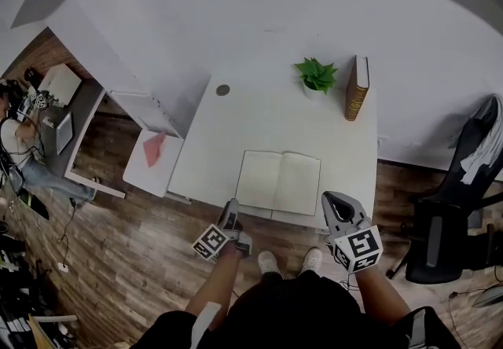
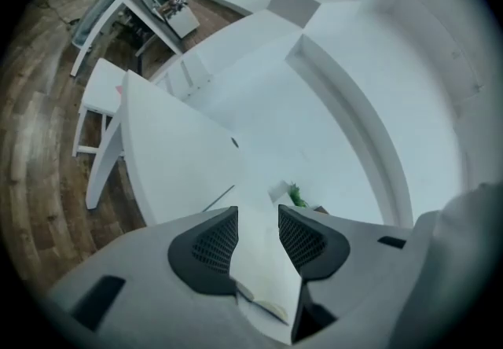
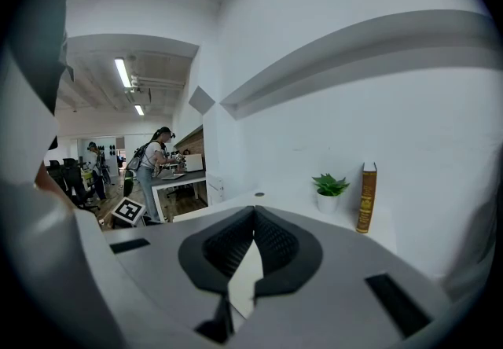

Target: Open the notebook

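The notebook [image 1: 279, 181] lies open and flat on the white table [image 1: 236, 127], near its front edge, showing two blank cream pages. My left gripper [image 1: 230, 210] hovers at the notebook's front left corner with its jaws apart and nothing pressed between them. In the left gripper view the gripper [image 2: 258, 212] looks along a pale page of the notebook [image 2: 263, 277] that shows through the gap. My right gripper [image 1: 330, 200] is at the notebook's front right corner, its jaws shut with the tips meeting [image 3: 253, 214]; a strip of the page [image 3: 245, 284] shows below them.
At the table's back right stand a small potted plant [image 1: 317, 75] and an upright brown book [image 1: 357, 88]. A small dark round object [image 1: 223, 90] lies at the back left. A low white side table [image 1: 145, 163] with a red item is left; an office chair [image 1: 448, 237] is right.
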Motion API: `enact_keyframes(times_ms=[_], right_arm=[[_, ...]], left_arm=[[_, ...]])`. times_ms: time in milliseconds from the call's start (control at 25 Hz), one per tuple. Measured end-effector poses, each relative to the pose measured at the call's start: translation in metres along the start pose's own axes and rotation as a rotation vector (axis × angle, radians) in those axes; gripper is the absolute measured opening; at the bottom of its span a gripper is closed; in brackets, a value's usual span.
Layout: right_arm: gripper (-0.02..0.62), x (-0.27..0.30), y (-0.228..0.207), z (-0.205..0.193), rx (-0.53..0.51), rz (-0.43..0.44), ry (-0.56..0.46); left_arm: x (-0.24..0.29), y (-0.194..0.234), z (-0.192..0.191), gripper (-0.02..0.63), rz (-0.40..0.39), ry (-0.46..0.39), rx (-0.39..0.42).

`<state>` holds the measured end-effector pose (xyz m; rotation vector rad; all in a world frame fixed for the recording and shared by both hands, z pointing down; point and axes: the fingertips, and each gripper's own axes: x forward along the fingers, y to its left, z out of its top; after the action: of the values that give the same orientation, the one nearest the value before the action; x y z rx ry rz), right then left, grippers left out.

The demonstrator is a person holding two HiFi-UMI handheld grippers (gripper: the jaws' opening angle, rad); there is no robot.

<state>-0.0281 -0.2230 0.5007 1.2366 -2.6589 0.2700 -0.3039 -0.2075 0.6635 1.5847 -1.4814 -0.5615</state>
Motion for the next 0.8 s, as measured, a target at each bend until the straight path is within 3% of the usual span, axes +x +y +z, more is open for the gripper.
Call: enact_keyframes(times_ms=[80,200,400,560,640,800], right_arm=[[-0.002,0.002,0.001,0.003,-0.002,0.006,-0.009],[-0.002,0.005,0.004,0.009,-0.007,0.014,-0.023],[-0.002,0.007,0.003,0.017,-0.013,0.013,-0.040],[-0.002,0.010,-0.001,0.021,-0.016,0.007,-0.048],[-0.002,0.010,-0.002,0.023,-0.016,0.002,-0.051],[-0.002,0.010,-0.007,0.022,-0.039,-0.030,-0.038]], left_arm=[[0.004,-0.025,0.008,0.146,-0.052,-0.010,0.015],[0.009,-0.063,0.018,0.133,-0.124,-0.012,0.115],[0.012,-0.114,0.017,0.111,-0.159,0.044,0.461],[0.012,-0.138,0.015,0.036,-0.150,0.067,0.734],[0.009,-0.151,0.016,0.006,-0.166,0.061,0.794],[0.006,-0.172,0.013,0.006,-0.202,0.054,0.833]])
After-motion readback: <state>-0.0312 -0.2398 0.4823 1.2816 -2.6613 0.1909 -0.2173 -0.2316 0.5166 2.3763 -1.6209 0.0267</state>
